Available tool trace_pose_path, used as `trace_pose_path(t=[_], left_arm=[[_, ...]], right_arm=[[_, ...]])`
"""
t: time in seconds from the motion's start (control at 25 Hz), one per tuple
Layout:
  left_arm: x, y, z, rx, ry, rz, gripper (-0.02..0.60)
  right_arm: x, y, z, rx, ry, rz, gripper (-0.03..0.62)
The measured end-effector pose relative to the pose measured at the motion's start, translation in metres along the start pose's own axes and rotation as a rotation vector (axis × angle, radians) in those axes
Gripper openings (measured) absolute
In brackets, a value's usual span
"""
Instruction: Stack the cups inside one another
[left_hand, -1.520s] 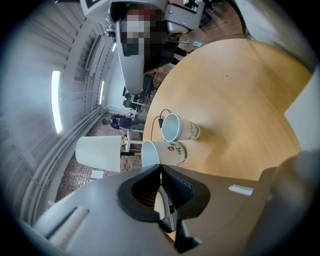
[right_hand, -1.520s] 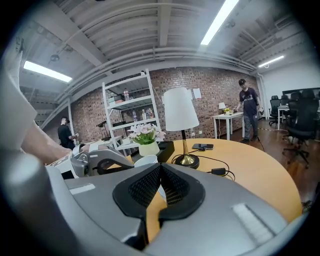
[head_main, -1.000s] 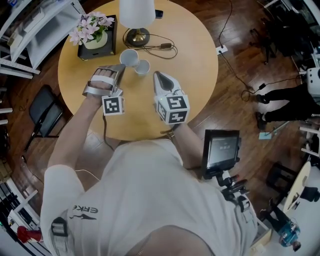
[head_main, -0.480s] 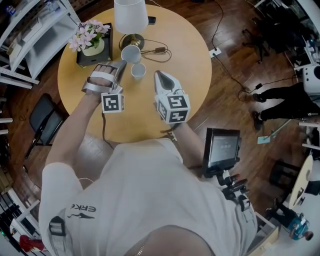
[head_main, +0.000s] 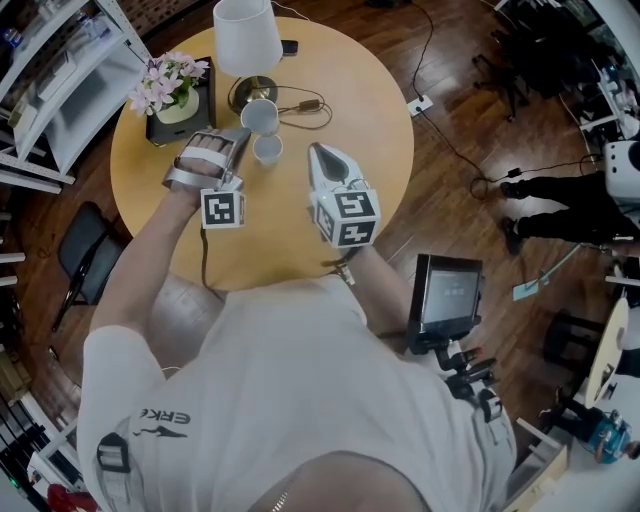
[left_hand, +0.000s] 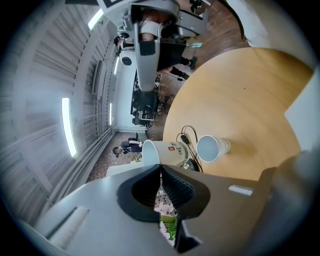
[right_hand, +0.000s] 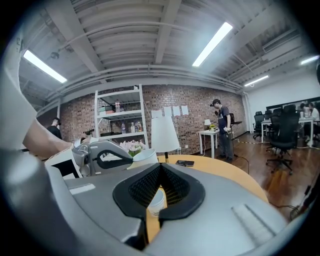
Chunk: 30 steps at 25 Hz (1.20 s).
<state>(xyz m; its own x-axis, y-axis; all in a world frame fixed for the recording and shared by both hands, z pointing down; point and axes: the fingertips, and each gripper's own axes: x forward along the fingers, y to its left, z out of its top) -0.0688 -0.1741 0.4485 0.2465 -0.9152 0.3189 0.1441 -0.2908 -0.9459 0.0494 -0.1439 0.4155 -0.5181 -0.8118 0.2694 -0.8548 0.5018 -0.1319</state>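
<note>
A round wooden table holds a pot of pink flowers at far left. The left gripper, jaws closed on nothing, hovers just left of two upright, unstacked cups: a larger white cup and, close beside it, a smaller white cup. To their right, the right gripper is also closed and empty.

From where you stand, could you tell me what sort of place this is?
Probably an open-plan office or lab: office chairs, a brick wall with metal shelving, and a round wooden table with a lamp.
</note>
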Motion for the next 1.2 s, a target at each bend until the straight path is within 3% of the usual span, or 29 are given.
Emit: trace_pose_path(t=[0.2, 0.84, 1.04, 1.2], left_arm=[[0.002, -0.009, 0.008, -0.061, -0.034, -0.040, 0.012], [0.019, -0.062, 0.003, 0.038, -0.002, -0.152, 0.014], [0.025, -0.079, 0.006, 0.024, -0.016, -0.218, 0.014], [0.031, -0.078, 0.014, -0.013, -0.053, -0.207, 0.014]], right_arm=[[0.000, -0.004, -0.002, 0.004, 0.007, -0.005, 0.015], [0.005, -0.012, -0.018, 0.026, 0.036, -0.018, 0.015], [0.009, -0.017, -0.023, 0.034, 0.048, -0.026, 0.015], [0.014, -0.018, -0.029, 0.039, 0.058, -0.029, 0.015]])
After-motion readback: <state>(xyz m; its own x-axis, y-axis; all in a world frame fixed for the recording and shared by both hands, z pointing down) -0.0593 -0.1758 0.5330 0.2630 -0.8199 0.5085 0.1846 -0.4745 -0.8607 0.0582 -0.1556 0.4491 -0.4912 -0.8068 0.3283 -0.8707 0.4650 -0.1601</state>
